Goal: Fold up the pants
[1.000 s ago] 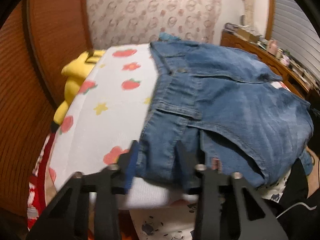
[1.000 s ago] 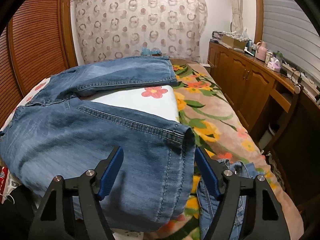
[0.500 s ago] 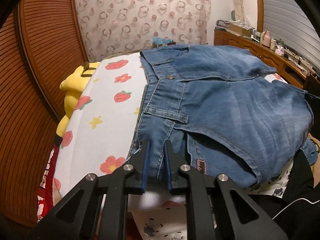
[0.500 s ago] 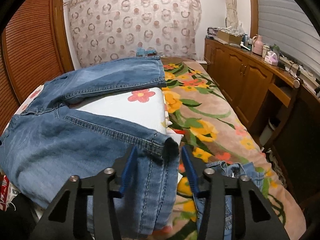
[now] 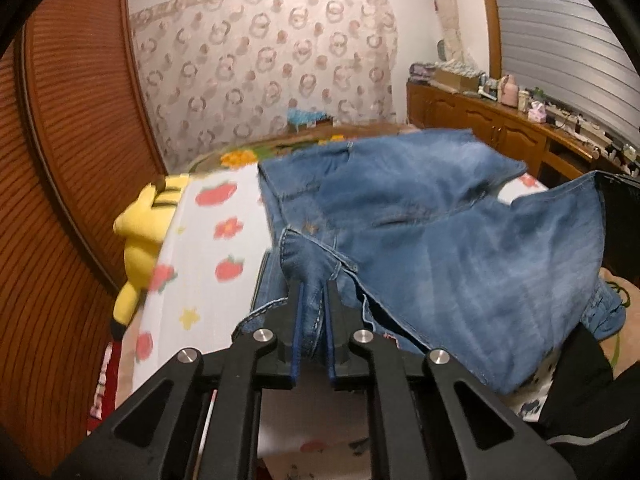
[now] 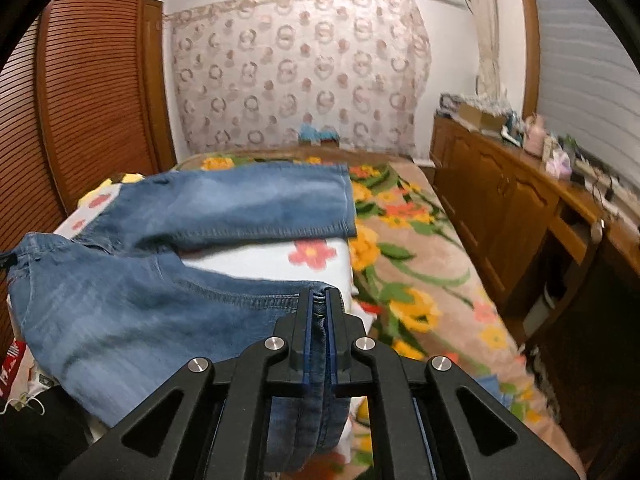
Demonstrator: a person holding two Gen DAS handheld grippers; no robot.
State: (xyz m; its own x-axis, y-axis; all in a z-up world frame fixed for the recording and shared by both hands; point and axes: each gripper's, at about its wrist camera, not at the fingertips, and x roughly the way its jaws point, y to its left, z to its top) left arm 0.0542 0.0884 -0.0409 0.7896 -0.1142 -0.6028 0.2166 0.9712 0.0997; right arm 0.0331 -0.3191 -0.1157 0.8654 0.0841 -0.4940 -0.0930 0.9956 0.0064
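1. On the bed (image 6: pixel 420 240), over a white flowered cover (image 5: pixel 208 240), the jeans (image 5: pixel 460 248) lie spread, the near leg raised off it and the far leg flat.
2. The left tool (image 5: pixel 311 304) pinches the waistband; the right tool (image 6: pixel 319 312) pinches the near leg's hem. No fold is laid yet; I'd say it is only beginning.
3. The left view alone shows a yellow plush toy (image 5: pixel 140 236); the right view alone shows the far leg's hem and the floral blanket (image 6: pixel 432 312).
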